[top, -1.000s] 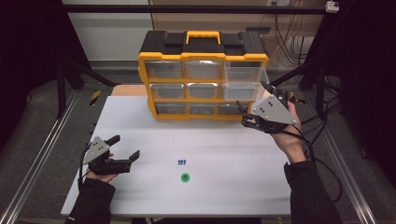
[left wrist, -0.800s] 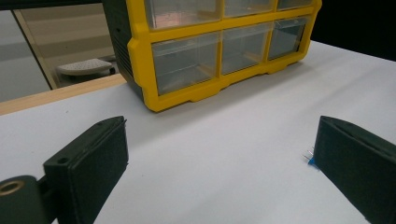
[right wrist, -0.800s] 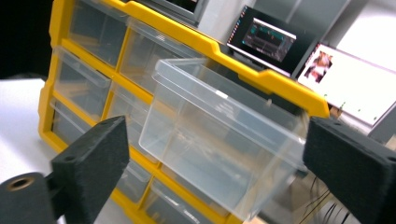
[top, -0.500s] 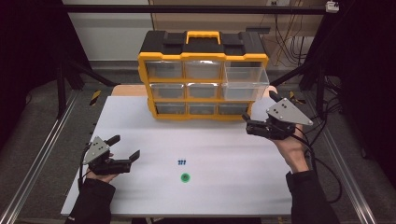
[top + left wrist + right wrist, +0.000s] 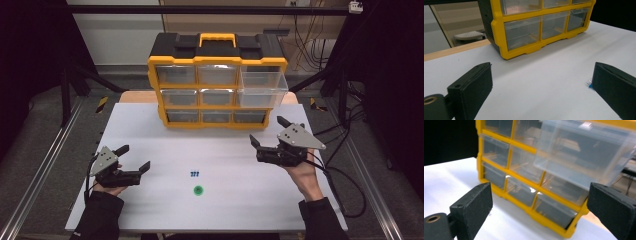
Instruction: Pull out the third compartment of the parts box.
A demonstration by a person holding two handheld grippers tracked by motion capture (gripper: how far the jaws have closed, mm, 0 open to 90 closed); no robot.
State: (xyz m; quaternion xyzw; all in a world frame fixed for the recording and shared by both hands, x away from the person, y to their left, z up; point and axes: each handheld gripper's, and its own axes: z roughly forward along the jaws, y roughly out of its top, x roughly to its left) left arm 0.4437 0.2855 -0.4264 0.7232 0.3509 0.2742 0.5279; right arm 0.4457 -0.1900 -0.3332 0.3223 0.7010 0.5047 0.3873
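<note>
A yellow and black drawer organizer [image 5: 217, 80] stands at the back of the white table [image 5: 150, 200]. Its top right clear drawer [image 5: 262, 90] is pulled out. The right gripper [image 5: 266, 130] hovers in front of and below that drawer, open; its jaws have just been opening, with nothing between them. The right gripper view shows the drawer [image 5: 586, 152] jutting out ahead of the wide-apart jaws. The left gripper [image 5: 135, 157] rests open and empty at the table's left front. Small blue bits [image 5: 195, 174] and a green disc [image 5: 198, 190] lie between the hands.
The organizer [image 5: 536, 27] has several other clear drawers, all pushed in. Metal frame rails [image 5: 45, 165] run along both sides of the table. A cable [image 5: 345, 185] trails from the right gripper over the table's right edge. In the left gripper view the blue bits [image 5: 589, 83] peek out beside the right jaw.
The right gripper has drawn back from the pulled-out drawer, sinking toward the table and nearer the person. The left gripper has stayed put.
</note>
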